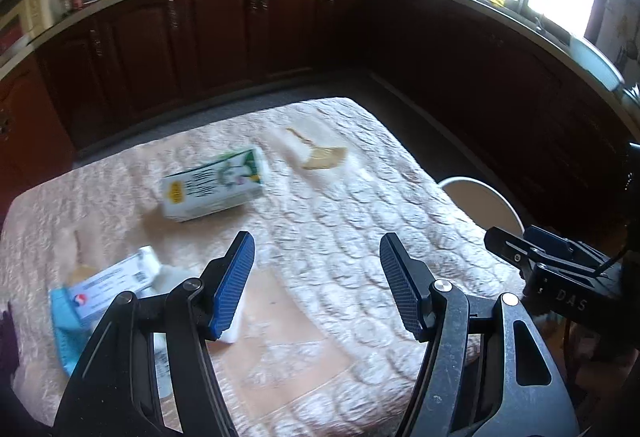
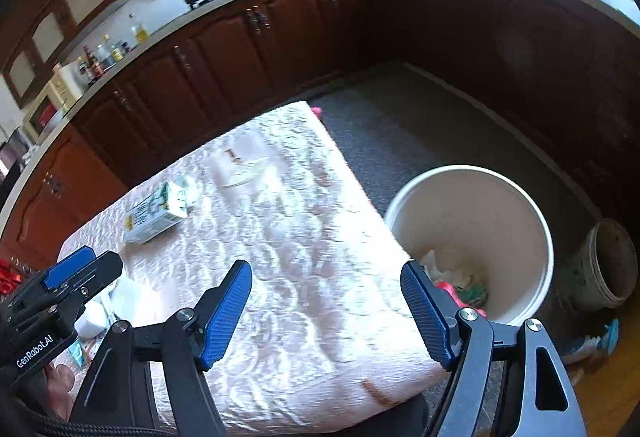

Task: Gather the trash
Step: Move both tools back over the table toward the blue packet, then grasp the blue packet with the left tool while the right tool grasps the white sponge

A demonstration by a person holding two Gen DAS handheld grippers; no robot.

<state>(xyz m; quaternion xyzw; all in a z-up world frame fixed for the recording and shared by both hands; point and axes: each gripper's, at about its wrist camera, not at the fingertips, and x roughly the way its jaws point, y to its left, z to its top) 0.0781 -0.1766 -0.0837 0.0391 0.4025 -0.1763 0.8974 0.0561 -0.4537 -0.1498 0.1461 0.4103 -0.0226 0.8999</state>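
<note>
A green-and-white carton [image 1: 212, 189] [image 2: 160, 209] lies on its side on the quilted table [image 1: 360, 221] [image 2: 304, 261]. Farther back rests a brownish flat scrap [image 1: 320, 153] [image 2: 240, 173]. A blue-and-white box [image 1: 108, 285] with white bits beside it lies at the left edge, partly behind my left finger. My left gripper [image 1: 316, 257] hovers open over bare cloth, nothing between its fingers. My right gripper [image 2: 326, 285] stands open above the table's right edge, also holding nothing. Right of the table, on the floor, is a white bucket [image 2: 520, 205] [image 1: 480, 197] with trash [image 2: 460, 285] in it.
Dark wooden cabinets and a counter with pots and bottles curve around the back. A second, dirty bucket [image 2: 604, 265] stands right of the white one, with a blue-and-white object [image 2: 596, 341] on the floor nearby. Each gripper shows in the other's view [image 1: 520, 243] [image 2: 76, 273].
</note>
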